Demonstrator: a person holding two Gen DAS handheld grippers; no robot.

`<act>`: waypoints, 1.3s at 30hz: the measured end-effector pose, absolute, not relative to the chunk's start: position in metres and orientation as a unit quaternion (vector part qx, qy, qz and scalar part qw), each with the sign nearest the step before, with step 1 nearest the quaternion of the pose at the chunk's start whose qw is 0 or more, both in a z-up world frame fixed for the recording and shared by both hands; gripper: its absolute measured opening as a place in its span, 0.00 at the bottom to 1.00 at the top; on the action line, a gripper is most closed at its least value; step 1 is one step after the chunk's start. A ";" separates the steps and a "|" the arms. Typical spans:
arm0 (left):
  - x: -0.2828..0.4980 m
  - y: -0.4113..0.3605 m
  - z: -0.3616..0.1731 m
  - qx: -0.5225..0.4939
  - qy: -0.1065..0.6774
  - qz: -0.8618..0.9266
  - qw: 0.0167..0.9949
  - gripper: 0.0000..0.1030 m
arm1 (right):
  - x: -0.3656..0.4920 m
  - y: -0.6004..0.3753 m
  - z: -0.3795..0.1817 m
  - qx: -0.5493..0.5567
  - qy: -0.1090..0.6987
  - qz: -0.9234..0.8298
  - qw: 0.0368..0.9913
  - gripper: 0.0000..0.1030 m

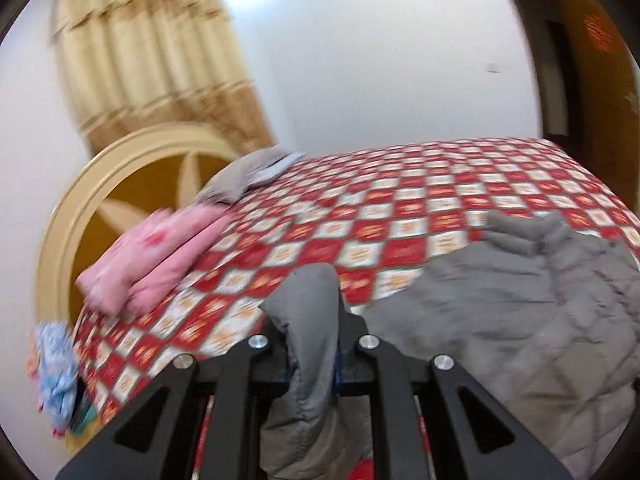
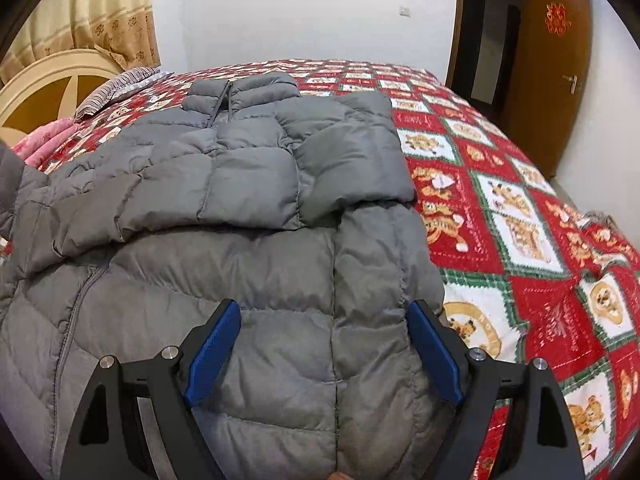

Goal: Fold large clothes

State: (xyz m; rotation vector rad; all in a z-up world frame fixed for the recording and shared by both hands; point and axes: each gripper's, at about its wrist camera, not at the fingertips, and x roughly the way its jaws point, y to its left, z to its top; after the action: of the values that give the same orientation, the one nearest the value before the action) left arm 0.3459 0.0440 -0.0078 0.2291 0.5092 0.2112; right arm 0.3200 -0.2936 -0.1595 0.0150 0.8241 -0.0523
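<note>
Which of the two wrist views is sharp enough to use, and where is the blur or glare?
Left wrist: motion-smeared throughout, the curtain and bedspread streaked, glare at the ceiling; the left claw is shut on a fold of the grey jacket. Right wrist: sharp, evenly lit, edges bent by the fisheye; the right claw is open over the jacket.

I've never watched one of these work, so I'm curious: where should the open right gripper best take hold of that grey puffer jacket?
Probably the jacket's right side edge, coming in from the bedspread side. There the padding ends in a thin, free border lying flat, which the right gripper's open jaws could slide around; mid-panel it is too bulky. The left gripper is already shut on a fold of the jacket.
</note>
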 end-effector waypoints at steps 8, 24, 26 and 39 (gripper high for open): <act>0.360 -0.093 -0.027 0.136 0.250 -0.024 0.958 0.13 | 0.316 -0.303 -0.163 0.043 0.398 -0.028 0.916 0.83; 0.348 -0.148 -0.054 0.168 0.230 -0.069 0.956 1.00 | 0.314 -0.308 -0.166 0.060 0.394 -0.028 0.917 0.83; 0.354 -0.129 -0.058 0.159 0.239 -0.049 0.957 1.00 | 0.314 -0.307 -0.166 0.059 0.396 -0.028 0.916 0.83; 0.373 -0.014 -0.111 0.085 0.310 0.070 0.944 1.00 | 0.342 -0.281 -0.097 0.156 0.411 0.079 0.895 0.83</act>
State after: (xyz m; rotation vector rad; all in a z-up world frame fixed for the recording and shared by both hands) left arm 0.3725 -0.0141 -0.1114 0.1740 0.6324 0.1432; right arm 0.3422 -0.2814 -0.0969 0.3241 0.8523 0.1640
